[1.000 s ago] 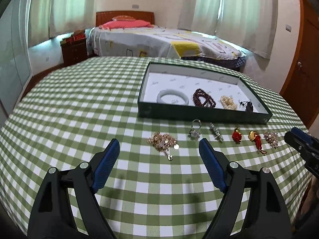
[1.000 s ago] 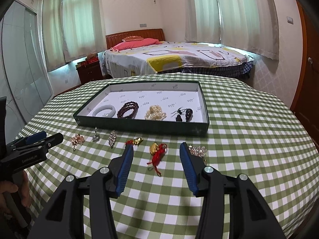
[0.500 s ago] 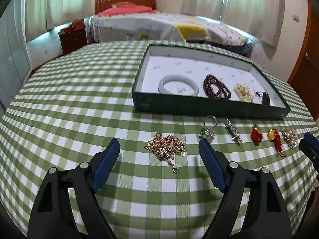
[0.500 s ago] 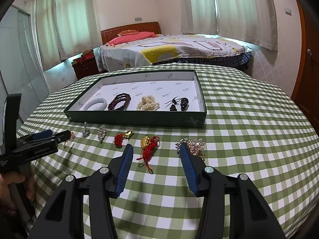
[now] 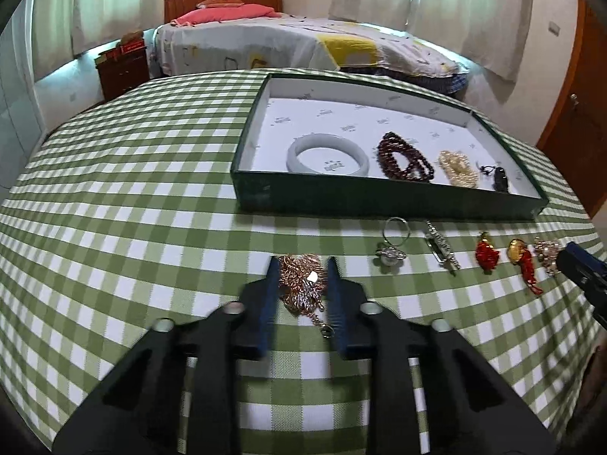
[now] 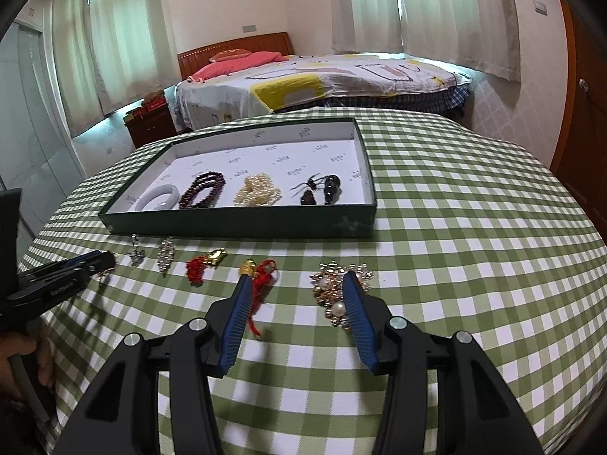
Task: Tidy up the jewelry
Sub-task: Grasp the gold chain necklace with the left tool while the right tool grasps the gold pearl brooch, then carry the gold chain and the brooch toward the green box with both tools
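A green tray (image 5: 379,199) with a white liner holds a pale bangle (image 5: 327,152), dark red beads (image 5: 404,157), a pearl strand (image 5: 458,168) and a black piece (image 5: 500,178). In front of it lie a gold chain (image 5: 301,278), a ring (image 5: 392,244), a silver clip (image 5: 442,248), two red charms (image 5: 486,254) and a pearl brooch (image 6: 335,284). My left gripper (image 5: 301,265) has closed around the gold chain on the cloth. My right gripper (image 6: 297,284) is open, its fingers straddling the gap between a red-gold charm (image 6: 260,276) and the brooch.
The round table has a green checked cloth (image 5: 132,208). The tray also shows in the right wrist view (image 6: 242,222). A bed (image 6: 322,79) stands behind the table, a nightstand (image 5: 123,66) to its left, a wooden door (image 5: 576,94) at the right.
My left gripper moved forward and down and closed its jaws around the gold chain. My right gripper lowered and moved forward toward the red charm and brooch, staying open.
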A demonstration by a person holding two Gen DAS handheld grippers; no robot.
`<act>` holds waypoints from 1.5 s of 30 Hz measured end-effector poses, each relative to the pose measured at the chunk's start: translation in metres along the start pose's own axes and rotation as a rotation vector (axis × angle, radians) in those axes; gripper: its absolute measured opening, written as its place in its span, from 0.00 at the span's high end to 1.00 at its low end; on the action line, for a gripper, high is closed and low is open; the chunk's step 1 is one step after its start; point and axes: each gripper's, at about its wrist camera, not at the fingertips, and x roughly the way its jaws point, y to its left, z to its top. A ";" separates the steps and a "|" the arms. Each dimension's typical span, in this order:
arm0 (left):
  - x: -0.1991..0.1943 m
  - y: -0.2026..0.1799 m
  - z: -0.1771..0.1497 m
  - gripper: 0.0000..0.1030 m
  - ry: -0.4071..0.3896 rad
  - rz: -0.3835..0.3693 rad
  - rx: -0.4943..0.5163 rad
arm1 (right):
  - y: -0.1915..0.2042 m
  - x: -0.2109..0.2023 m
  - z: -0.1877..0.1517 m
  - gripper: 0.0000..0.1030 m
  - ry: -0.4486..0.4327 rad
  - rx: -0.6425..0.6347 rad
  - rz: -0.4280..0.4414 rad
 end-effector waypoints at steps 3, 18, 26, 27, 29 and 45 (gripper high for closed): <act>-0.001 0.000 -0.001 0.86 -0.002 -0.020 -0.002 | -0.006 0.003 0.001 0.49 0.007 0.013 -0.018; -0.005 0.007 0.000 0.88 -0.016 -0.043 -0.022 | -0.023 0.031 0.007 0.52 0.085 0.035 -0.049; -0.007 0.008 -0.001 0.88 -0.020 -0.041 -0.026 | -0.010 0.028 0.002 0.75 0.085 -0.024 -0.040; -0.008 0.008 -0.001 0.88 -0.023 -0.040 -0.027 | -0.009 0.027 0.001 0.76 0.083 -0.026 -0.040; -0.010 0.009 -0.001 0.88 -0.026 -0.039 -0.028 | -0.007 0.025 -0.001 0.76 0.079 -0.029 -0.036; -0.038 0.008 0.003 0.88 -0.087 -0.045 -0.027 | 0.004 0.000 0.006 0.78 0.003 -0.046 -0.020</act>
